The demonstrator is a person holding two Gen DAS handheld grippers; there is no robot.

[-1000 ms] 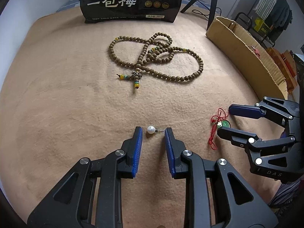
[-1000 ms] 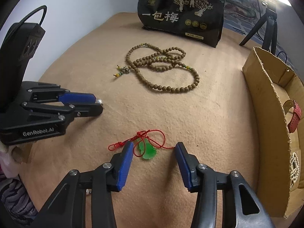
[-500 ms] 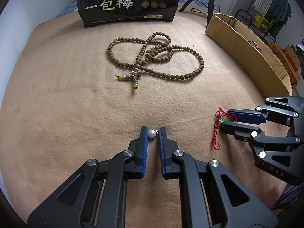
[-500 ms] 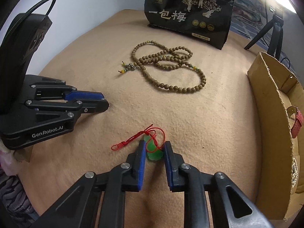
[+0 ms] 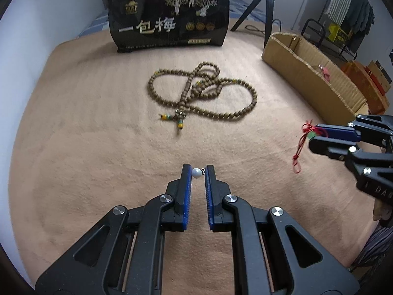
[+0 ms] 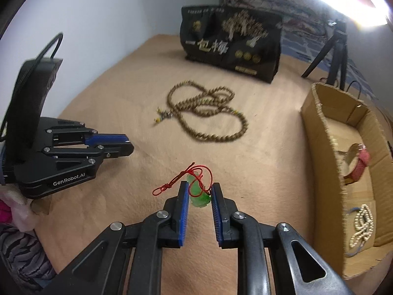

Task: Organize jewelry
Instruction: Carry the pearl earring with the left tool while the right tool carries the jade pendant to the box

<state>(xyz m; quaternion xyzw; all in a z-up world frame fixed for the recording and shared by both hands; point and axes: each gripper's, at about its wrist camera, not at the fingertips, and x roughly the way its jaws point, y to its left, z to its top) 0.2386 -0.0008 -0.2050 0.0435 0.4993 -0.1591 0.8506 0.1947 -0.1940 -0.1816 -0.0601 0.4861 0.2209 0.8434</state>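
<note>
My left gripper point(image 5: 197, 172) is shut on a small white pearl earring point(image 5: 196, 172), pinched at its fingertips just above the tan blanket. In the right wrist view my right gripper point(image 6: 199, 191) is shut on a green pendant point(image 6: 198, 193), whose red cord point(image 6: 176, 180) loops off to the left. The same pendant and cord point(image 5: 300, 145) dangle from the right gripper at the right of the left wrist view. A long wooden bead necklace point(image 5: 203, 93) lies coiled on the blanket further back. The left gripper point(image 6: 108, 145) sits to the left in the right wrist view.
A cardboard box point(image 6: 329, 147) at the right holds a red strap watch point(image 6: 358, 164) and a pearl string point(image 6: 363, 223). A black printed bag point(image 5: 169, 14) stands at the back, with a tripod point(image 5: 265, 2) beside it. Furniture and boxes crowd the far right.
Both grippers closed, the left on the pearl earring and the right on the green pendant. The right gripper then lifted the pendant off the blanket, its cord now hanging.
</note>
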